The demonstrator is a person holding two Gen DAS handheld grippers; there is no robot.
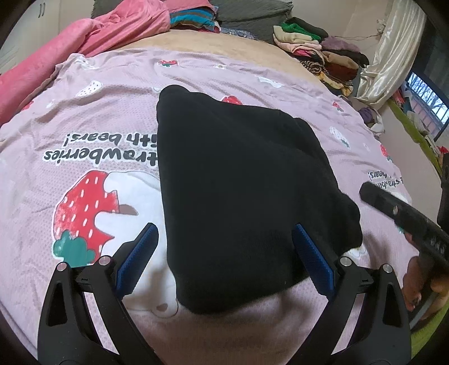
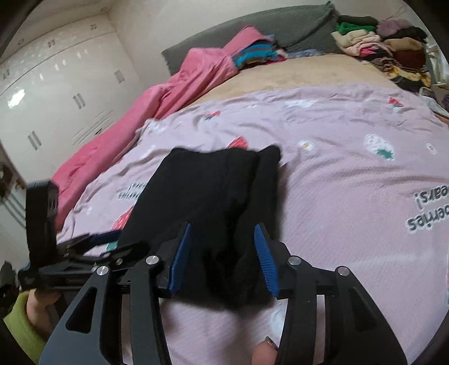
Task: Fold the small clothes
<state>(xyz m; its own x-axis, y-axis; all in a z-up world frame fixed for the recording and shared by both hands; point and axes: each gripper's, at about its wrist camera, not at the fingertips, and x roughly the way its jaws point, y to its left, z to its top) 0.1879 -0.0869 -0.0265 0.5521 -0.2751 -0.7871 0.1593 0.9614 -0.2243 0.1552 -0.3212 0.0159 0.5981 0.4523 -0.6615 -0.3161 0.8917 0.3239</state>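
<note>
A black garment (image 1: 238,191), folded into a thick block, lies on the pink strawberry-print blanket (image 1: 84,126). My left gripper (image 1: 224,247) is open, its blue pads either side of the garment's near end, just above it. In the right wrist view the same garment (image 2: 213,191) lies ahead. My right gripper (image 2: 223,258) is open over the garment's near edge, holding nothing. The right gripper's body shows at the right edge of the left wrist view (image 1: 407,219); the left gripper shows at the left of the right wrist view (image 2: 92,244).
A pink quilt (image 1: 56,56) is bunched along the left side of the bed. Stacks of folded clothes (image 1: 314,50) sit at the far right corner, also in the right wrist view (image 2: 387,47). A grey pillow (image 2: 280,25) lies at the head. White wardrobes (image 2: 56,84) stand to the left.
</note>
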